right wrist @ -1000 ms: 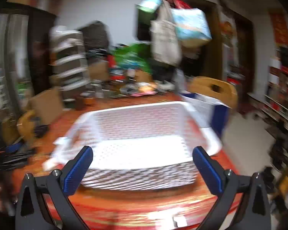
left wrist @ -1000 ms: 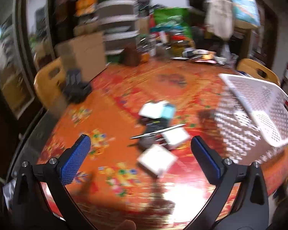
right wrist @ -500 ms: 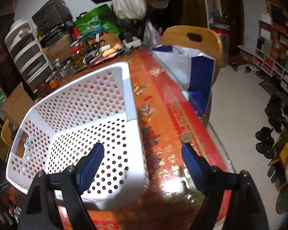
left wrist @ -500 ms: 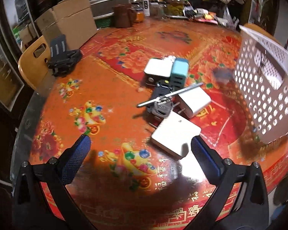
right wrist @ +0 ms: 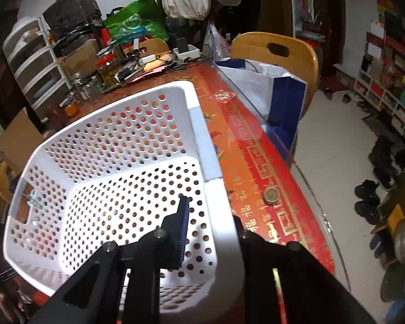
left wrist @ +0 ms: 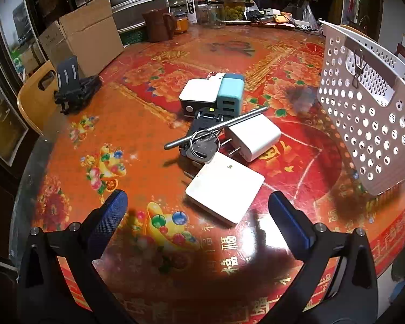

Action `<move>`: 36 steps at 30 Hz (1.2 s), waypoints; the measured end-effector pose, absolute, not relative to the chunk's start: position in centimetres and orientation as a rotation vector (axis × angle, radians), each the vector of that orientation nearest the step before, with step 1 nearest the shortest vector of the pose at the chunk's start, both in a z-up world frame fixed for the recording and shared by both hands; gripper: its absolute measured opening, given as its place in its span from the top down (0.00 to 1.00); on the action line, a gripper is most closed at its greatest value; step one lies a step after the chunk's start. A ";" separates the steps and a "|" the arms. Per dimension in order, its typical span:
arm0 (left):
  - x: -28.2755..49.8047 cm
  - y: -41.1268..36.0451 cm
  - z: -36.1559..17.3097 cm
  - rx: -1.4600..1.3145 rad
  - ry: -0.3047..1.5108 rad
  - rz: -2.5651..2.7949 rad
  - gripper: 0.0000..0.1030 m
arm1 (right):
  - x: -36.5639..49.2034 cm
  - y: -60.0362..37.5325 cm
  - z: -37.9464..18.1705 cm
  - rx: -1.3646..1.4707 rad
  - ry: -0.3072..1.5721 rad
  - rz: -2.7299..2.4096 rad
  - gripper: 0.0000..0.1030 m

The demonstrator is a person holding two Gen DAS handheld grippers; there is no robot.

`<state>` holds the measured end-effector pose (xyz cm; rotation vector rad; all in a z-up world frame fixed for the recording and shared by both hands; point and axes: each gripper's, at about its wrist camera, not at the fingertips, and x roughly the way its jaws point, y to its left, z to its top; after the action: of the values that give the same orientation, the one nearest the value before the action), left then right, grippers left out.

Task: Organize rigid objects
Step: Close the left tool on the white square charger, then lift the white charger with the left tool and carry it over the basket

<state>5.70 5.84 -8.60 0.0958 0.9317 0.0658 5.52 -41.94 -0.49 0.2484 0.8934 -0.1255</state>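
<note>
Right tool (right wrist: 210, 216) is closing on the light, stiff white basket's (right wrist: 202, 140) right wall; left tool (left wrist: 199, 216) gapes empty above the flat white box (left wrist: 225, 190), graspable across its edges, mid-bench (left wrist: 148, 62)

A brown mug (left wrist: 157, 25) and glass jars (left wrist: 232, 4) stand at the top of the left view beside cardboard boxes (left wrist: 90, 37). In the right view, a coin (right wrist: 271, 195) lies right of centre, shoes (right wrist: 370, 202) at far right.
</note>
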 end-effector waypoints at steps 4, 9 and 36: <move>6.2 5.8 -8.9 0.078 0.935 0.061 0.00 | 5.4 -41.9 -0.5 0.246 0.881 -0.171 0.88; 7.1 5.2 -9.5 0.071 0.938 0.046 0.01 | 5.7 -41.5 -0.6 0.222 0.881 -0.197 0.88; 5.3 2.1 -1.9 0.215 0.716 0.164 0.41 | 6.3 -41.3 -1.2 0.209 0.887 -0.192 0.88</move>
<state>5.26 2.10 -1.86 0.2149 0.7164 0.1643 6.27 -41.34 -1.22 0.2092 0.8873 -0.1923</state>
